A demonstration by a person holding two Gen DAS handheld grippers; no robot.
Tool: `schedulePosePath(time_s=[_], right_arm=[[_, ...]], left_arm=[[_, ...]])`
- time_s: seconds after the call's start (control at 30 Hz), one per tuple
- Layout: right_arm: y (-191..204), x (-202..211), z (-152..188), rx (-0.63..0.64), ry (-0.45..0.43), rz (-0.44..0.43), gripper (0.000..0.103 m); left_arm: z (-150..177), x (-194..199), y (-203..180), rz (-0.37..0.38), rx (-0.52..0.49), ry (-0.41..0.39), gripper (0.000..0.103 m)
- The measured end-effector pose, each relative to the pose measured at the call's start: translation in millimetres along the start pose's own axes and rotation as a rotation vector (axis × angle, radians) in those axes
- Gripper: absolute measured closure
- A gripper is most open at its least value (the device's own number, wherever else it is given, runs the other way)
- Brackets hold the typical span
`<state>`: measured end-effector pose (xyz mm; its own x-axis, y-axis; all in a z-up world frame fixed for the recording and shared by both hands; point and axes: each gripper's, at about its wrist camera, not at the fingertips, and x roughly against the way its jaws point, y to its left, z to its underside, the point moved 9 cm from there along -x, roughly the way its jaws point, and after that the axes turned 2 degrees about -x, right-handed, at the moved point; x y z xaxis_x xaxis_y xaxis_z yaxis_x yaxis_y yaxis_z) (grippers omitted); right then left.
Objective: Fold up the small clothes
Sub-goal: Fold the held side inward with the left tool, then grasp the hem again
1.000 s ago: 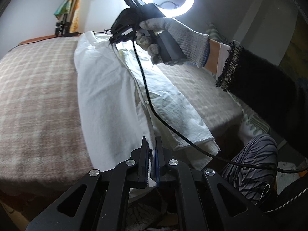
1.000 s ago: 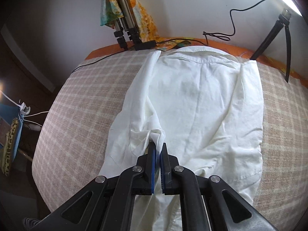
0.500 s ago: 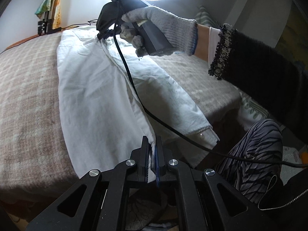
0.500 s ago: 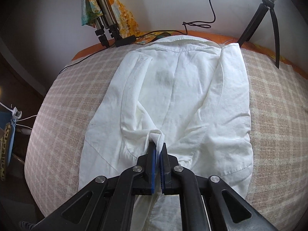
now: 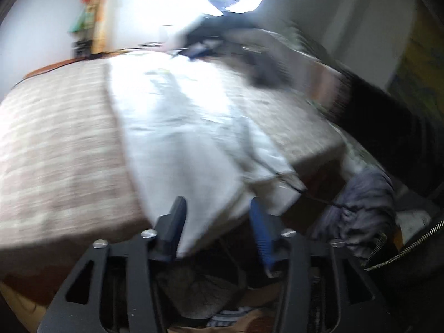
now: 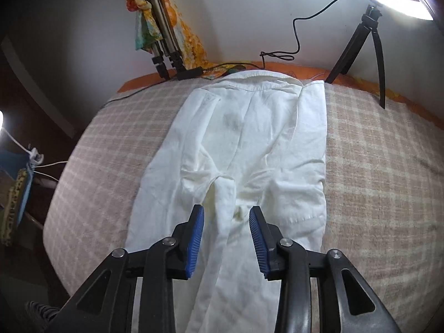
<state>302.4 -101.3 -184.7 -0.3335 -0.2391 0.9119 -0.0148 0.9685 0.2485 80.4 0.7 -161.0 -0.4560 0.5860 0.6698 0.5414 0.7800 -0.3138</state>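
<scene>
Checked blanket (image 6: 374, 166) covered the bed, white shirt (image 6: 249, 138) lying lengthwise on it, both side panels already folded inward. Nearest, right gripper (image 6: 226, 219) was opening, a loose ridge of cloth between its jaws, pads not pressing. Left gripper (image 5: 217, 213) was opening too, over the hem at the bed's edge; view blurred. Best to lift both clear straight up so nothing drags, then regrip the hem. Tripod (image 6: 163, 41) stood far back.
</scene>
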Motion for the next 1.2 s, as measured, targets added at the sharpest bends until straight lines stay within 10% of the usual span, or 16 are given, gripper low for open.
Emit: schedulePosePath(time_s=[0.2, 0.5, 0.83, 1.2], right_arm=[[0, 58, 67, -0.008, -0.044, -0.075, 0.066], [-50, 57, 185, -0.079, 0.087, -0.055, 0.062], [-52, 56, 221, -0.087, 0.125, -0.139, 0.064], [-30, 63, 254, -0.007, 0.151, -0.201, 0.073]], left_arm=[[5, -12, 58, 0.023, 0.266, 0.031, 0.058], [29, -48, 49, 0.144, 0.361, 0.131, 0.082], [16, -44, 13, -0.004, 0.044, 0.089, 0.099], [15, -42, 28, -0.01, 0.078, 0.127, 0.085]])
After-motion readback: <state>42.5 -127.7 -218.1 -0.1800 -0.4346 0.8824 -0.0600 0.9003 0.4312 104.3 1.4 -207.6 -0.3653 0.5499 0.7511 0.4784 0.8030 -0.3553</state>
